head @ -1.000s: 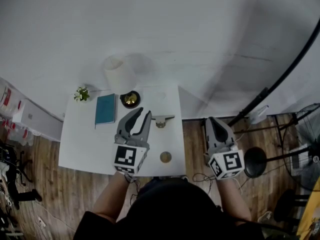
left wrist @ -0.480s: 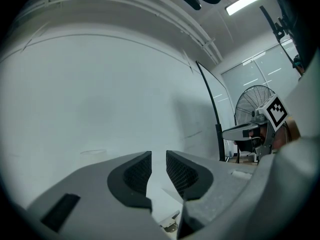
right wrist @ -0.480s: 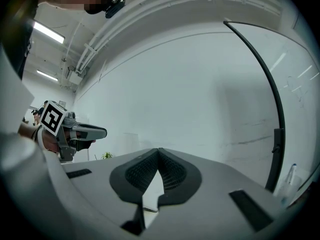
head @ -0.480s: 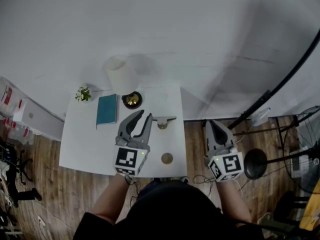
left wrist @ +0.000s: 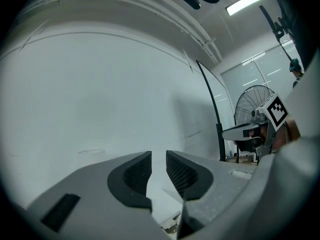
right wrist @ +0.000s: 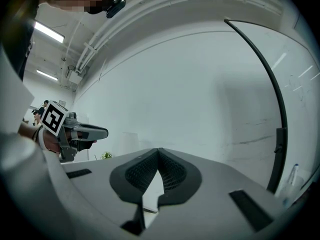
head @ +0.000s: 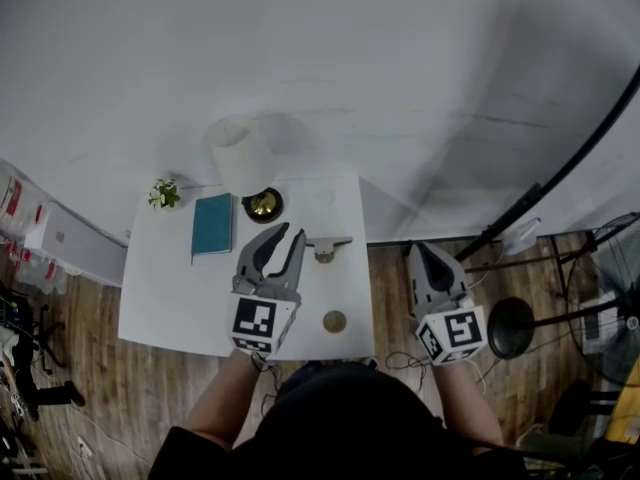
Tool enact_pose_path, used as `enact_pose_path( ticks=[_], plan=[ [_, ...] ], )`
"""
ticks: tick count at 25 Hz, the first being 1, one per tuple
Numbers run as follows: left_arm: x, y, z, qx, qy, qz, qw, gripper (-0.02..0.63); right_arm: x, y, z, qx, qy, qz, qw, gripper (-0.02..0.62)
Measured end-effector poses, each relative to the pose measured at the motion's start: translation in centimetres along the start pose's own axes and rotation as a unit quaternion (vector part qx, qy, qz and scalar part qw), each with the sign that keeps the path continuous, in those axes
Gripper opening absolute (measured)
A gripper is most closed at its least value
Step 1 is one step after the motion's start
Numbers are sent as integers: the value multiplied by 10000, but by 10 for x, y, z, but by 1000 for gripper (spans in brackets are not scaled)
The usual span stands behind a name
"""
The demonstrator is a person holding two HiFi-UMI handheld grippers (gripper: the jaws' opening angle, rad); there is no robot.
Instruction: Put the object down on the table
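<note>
My left gripper (head: 285, 236) hovers over the middle of the white table (head: 160, 298), open, with nothing between its pads (left wrist: 137, 173). Just right of its tips lies a small tan and grey object (head: 323, 248), and a round tan disc (head: 334, 321) lies near the table's front edge. My right gripper (head: 425, 252) is off the table's right side, above the wooden floor. It is shut and empty, its pads (right wrist: 170, 171) meeting at the tips. In the right gripper view the left gripper (right wrist: 82, 133) shows at the left.
A lamp with a white shade (head: 240, 150) stands at the table's back, with a black bowl (head: 263, 205), a teal book (head: 211, 225) and a small plant (head: 163, 193) beside it. A black stand base (head: 510, 325) and a fan (left wrist: 253, 101) are to the right.
</note>
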State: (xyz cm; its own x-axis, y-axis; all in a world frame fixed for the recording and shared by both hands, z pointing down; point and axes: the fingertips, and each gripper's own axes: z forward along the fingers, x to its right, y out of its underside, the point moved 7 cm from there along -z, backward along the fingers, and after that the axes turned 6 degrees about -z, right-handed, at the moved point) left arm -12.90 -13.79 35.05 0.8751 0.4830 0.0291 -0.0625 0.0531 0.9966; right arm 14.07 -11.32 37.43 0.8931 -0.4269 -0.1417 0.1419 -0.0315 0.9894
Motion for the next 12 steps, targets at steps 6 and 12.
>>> enact_pose_path(
  ticks=[6,12],
  plan=[
    [-3,5,5,-67,21,-28,10000,87,-2,4,4,18,-43,-22,10000,5],
    [-7,6,9,-37,24,-9,10000,87,-2,5,9,-9,-56,35,10000,5]
  ],
)
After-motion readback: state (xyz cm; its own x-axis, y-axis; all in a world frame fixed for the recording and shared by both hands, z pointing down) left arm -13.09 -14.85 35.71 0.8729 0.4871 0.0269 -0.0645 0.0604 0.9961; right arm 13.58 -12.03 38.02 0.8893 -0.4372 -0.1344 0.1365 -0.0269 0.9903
